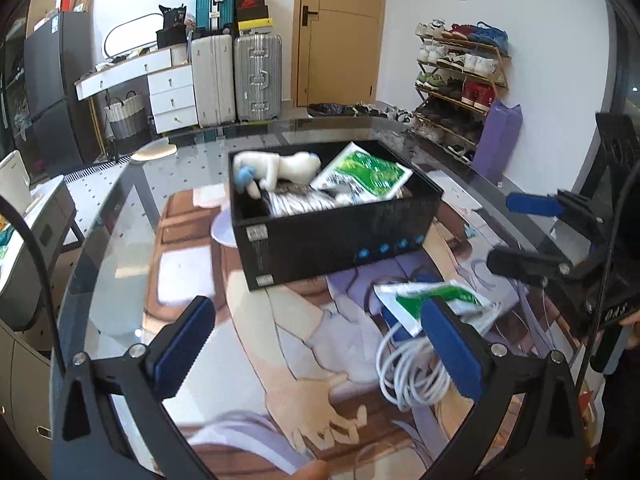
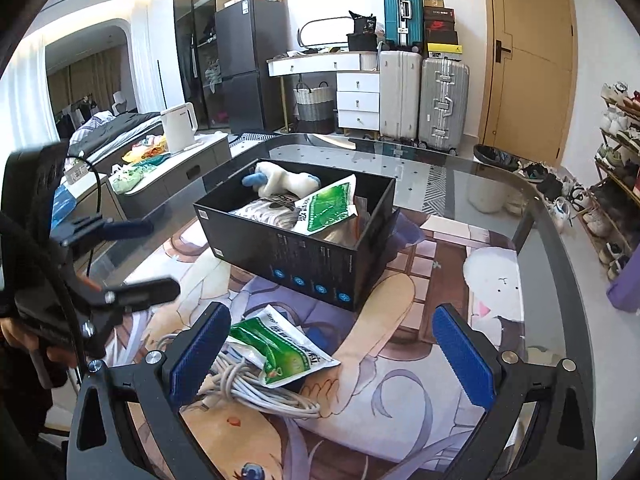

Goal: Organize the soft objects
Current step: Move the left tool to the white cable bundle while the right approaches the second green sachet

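A black box [image 1: 320, 240] [image 2: 304, 264] stands on the glass table. In it lie a white plush toy with blue parts [image 1: 276, 170] [image 2: 280, 182], a green-and-white packet [image 1: 364, 174] [image 2: 324, 210] and striped fabric [image 1: 300, 204]. A second green-and-white packet [image 1: 424, 300] [image 2: 280, 352] lies on the mat in front of the box, over a coil of white cable [image 1: 412, 372] [image 2: 256, 388]. My left gripper [image 1: 320, 352] [image 2: 148, 256] is open and empty, its right finger over the packet. My right gripper [image 2: 332, 352] [image 1: 516, 232] is open and empty, its left finger by the cable.
A printed anime mat [image 1: 248, 320] [image 2: 440, 264] covers the table's middle. The glass table edge [image 1: 80, 264] [image 2: 536, 208] curves around. Suitcases [image 2: 424, 96], a white drawer unit [image 2: 356, 100] and a shoe rack [image 1: 460, 80] stand beyond the table.
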Demonstrator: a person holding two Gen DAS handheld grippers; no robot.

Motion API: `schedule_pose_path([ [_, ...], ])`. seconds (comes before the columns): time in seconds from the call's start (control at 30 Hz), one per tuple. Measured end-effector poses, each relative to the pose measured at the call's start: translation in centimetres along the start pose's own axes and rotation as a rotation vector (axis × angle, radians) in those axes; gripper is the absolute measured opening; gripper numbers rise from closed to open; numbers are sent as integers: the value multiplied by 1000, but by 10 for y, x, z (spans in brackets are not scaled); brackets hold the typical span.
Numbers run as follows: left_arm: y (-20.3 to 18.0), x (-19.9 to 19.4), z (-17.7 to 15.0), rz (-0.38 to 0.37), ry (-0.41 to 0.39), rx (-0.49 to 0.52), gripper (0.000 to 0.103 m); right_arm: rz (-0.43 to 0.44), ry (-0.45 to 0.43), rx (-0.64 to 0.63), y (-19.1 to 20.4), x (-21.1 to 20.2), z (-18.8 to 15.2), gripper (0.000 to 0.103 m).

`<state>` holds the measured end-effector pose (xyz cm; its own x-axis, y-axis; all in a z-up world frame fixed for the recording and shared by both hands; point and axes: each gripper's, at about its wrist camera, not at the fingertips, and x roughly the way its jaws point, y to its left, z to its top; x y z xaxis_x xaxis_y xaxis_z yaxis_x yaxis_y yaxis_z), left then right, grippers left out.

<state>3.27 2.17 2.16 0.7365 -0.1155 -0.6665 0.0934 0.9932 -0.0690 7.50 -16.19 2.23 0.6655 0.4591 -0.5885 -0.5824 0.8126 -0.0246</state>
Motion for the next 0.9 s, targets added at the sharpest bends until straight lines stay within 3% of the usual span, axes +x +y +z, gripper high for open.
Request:
schedule_pose_path([
  [0.9, -45, 17, -23, -99, 132, 141, 103, -8, 3, 18, -5, -1, 1, 102],
])
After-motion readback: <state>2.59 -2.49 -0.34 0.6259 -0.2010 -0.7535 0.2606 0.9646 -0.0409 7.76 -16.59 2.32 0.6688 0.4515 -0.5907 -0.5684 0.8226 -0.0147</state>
